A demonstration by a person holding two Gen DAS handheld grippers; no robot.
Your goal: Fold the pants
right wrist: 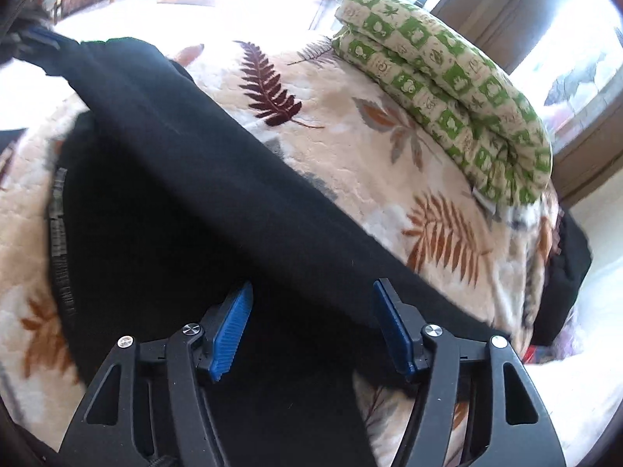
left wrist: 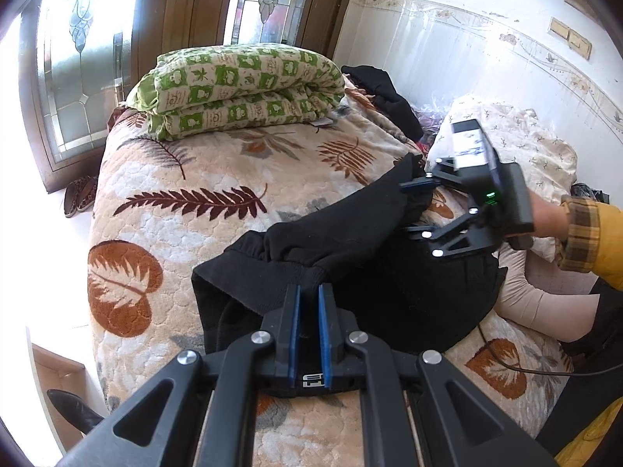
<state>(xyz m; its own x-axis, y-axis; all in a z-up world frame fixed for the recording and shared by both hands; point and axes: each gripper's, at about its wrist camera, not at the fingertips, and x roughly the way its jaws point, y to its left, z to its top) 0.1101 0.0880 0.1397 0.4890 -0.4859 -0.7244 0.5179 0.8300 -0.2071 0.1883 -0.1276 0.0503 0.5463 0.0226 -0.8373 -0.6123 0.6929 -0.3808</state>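
Nearest, the left gripper (left wrist: 309, 292) is clamped on a bunched edge of the black pants (left wrist: 350, 241), which lie across the leaf-patterned bedspread (left wrist: 187, 179). The right gripper (right wrist: 311, 295) has its jaws apart over the pants, gripping nothing. Farther back sits a folded green quilt (left wrist: 241, 85).

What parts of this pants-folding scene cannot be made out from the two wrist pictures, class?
- Left wrist view: the black fabric pants are bunched, so legs and waistband cannot be told apart.
- Left wrist view: the right tongs tips are partly hidden by the pants fabric.
- Right wrist view: the left tongs are blurred and cut off by the picture's edge.
- Right wrist view: the window area is washed out by glare.
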